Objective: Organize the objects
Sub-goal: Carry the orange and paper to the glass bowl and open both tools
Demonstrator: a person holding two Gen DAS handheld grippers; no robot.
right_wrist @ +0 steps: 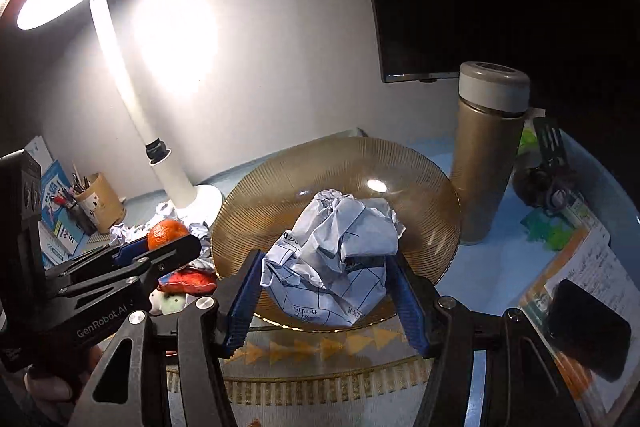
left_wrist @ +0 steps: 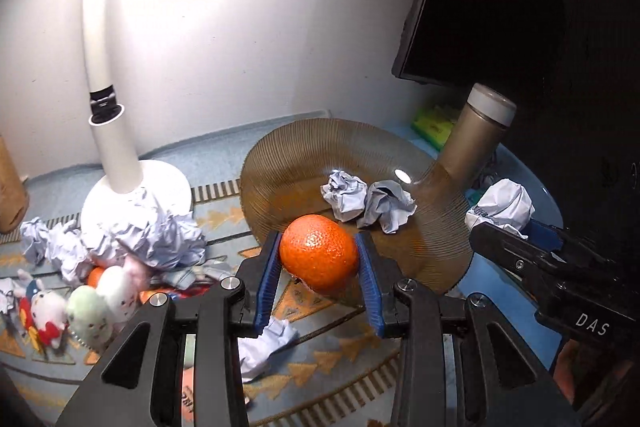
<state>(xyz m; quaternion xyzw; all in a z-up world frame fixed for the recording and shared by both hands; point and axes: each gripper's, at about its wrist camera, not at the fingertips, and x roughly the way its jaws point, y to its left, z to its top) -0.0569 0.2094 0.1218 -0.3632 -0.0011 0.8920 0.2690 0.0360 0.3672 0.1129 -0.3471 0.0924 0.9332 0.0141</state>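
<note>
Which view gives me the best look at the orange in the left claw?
The left wrist view: the orange sits centred and well lit between the left claw's blue pads, in front of the amber plate. The right wrist view shows only its top, small and half hidden behind that claw at the left edge.

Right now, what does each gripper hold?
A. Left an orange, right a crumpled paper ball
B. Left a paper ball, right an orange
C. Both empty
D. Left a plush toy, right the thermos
A: the left gripper has its blue pads pressed on the orange, and the right gripper clamps a crumpled paper ball in front of the amber plate.
</note>
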